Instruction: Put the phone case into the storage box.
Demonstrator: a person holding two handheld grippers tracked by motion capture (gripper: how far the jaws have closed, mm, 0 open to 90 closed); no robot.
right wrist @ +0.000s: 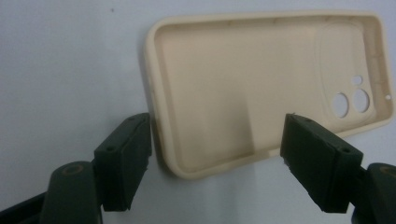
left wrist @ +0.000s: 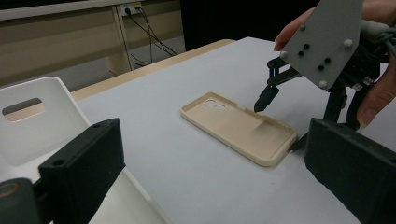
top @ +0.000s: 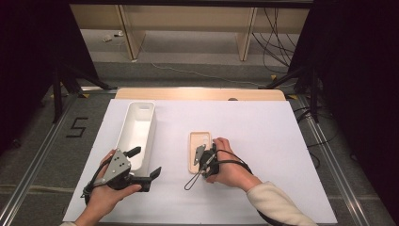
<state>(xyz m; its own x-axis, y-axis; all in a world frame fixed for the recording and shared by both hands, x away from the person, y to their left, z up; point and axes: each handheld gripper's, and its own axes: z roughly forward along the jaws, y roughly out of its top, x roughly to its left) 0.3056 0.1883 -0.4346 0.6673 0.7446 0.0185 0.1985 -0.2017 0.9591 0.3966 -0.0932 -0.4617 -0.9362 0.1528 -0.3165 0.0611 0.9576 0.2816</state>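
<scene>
— What is over on the left side?

— The left gripper (top: 141,165). Its jaws are wide apart and hold nothing. They sit right by the near end of a long white bin (top: 136,132). One jaw is over the bin's end and the other is just past its side wall.

— And where is the phone case?

— The tan phone case (top: 199,151) lies flat on the white table sheet (top: 263,141), hollow side up. It is well off to the side of the left gripper's jaws, past the bin.

— Which gripper is closer to it?

— The right gripper (top: 203,157), by a lot. A hand (top: 228,167) holds it right at the case.

— Are its jaws open too?

— Yes, wide, and empty. In the right gripper view the near short end of the phone case (right wrist: 261,88) sits between the two jaws, one at each long side.

— Which way does the case run?

— Its long side points straight away from those jaws. The camera holes (right wrist: 348,102) are at the far end.

— So what do you think comes next?

— My guess is that the right jaws close across the case's narrow width.
</scene>
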